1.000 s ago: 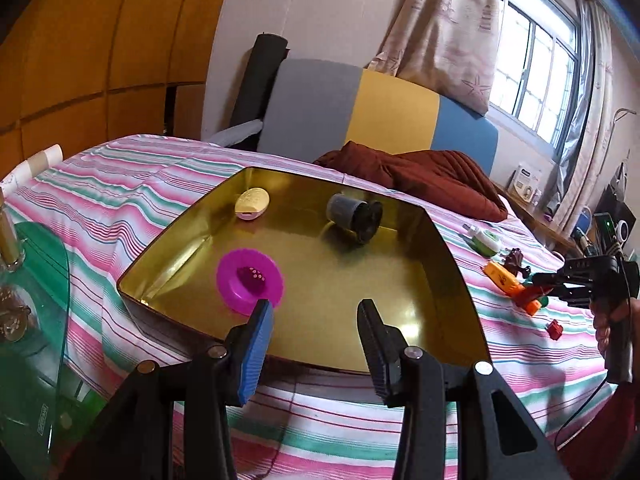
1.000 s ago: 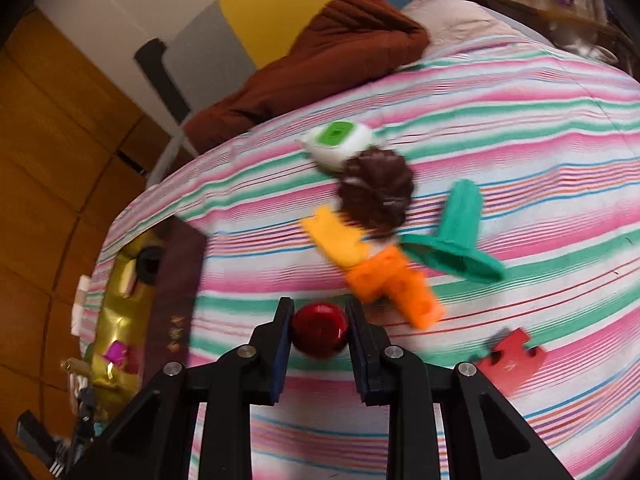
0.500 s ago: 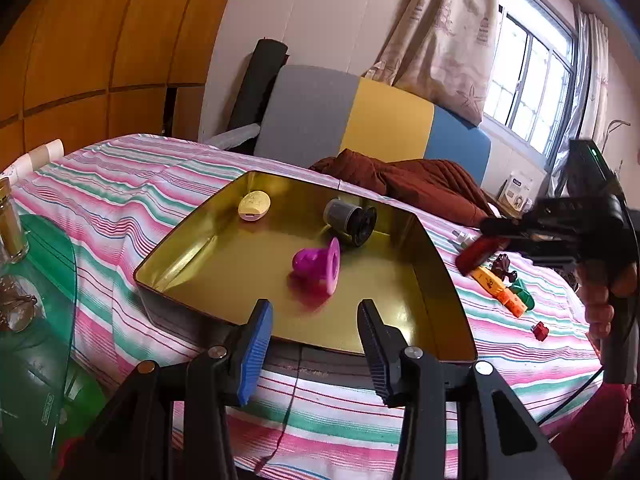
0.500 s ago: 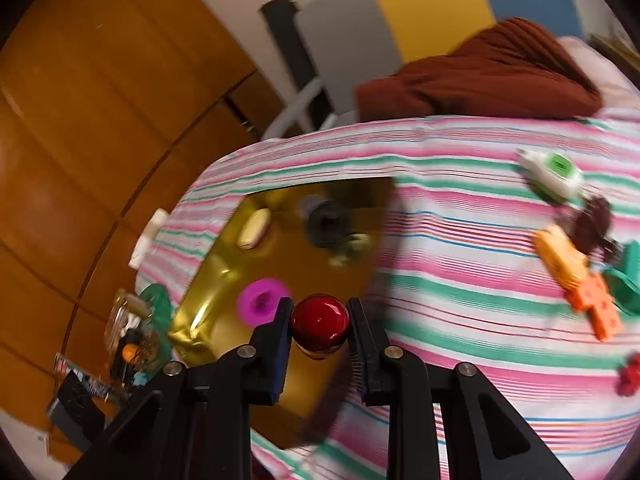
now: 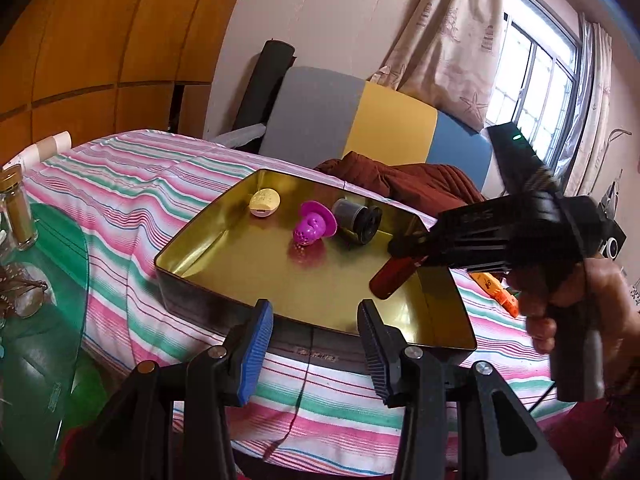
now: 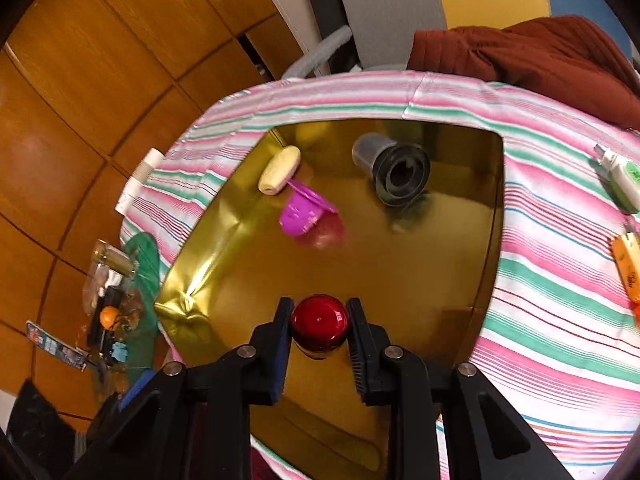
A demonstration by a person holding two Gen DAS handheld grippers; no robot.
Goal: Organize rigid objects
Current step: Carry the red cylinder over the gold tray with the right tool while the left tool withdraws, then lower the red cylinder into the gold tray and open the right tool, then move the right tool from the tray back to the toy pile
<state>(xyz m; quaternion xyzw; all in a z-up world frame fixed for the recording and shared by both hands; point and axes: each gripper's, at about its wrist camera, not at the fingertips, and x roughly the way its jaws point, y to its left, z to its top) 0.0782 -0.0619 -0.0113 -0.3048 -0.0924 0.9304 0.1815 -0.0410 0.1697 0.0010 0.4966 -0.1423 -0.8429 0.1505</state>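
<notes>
A gold tin tray [image 5: 224, 252] [image 6: 440, 280] lies on the striped bed. In it are a cream oval piece [image 5: 264, 202] [image 6: 279, 169], a magenta cup [image 5: 312, 226] [image 6: 302, 210] on its side and a dark grey cylinder [image 5: 357, 220] [image 6: 394, 168]. My right gripper [image 6: 319, 322] is shut on a glossy red cylinder [image 6: 319, 326] [image 5: 391, 280] and holds it above the tray's near right part. My left gripper [image 5: 316, 348] is open and empty, just in front of the tray's near wall.
On the bed right of the tray lie an orange block [image 6: 628, 268] [image 5: 494, 286] and a white and green piece [image 6: 620, 176]. A brown blanket [image 6: 532, 52] is heaped behind. A green glass table [image 5: 44, 280] with a jar [image 5: 18, 208] stands at the left.
My right gripper has carried the red cylinder from the bed's right side to over the tray. The magenta cup has rolled toward the tray's back. My left gripper has drawn back a little.
</notes>
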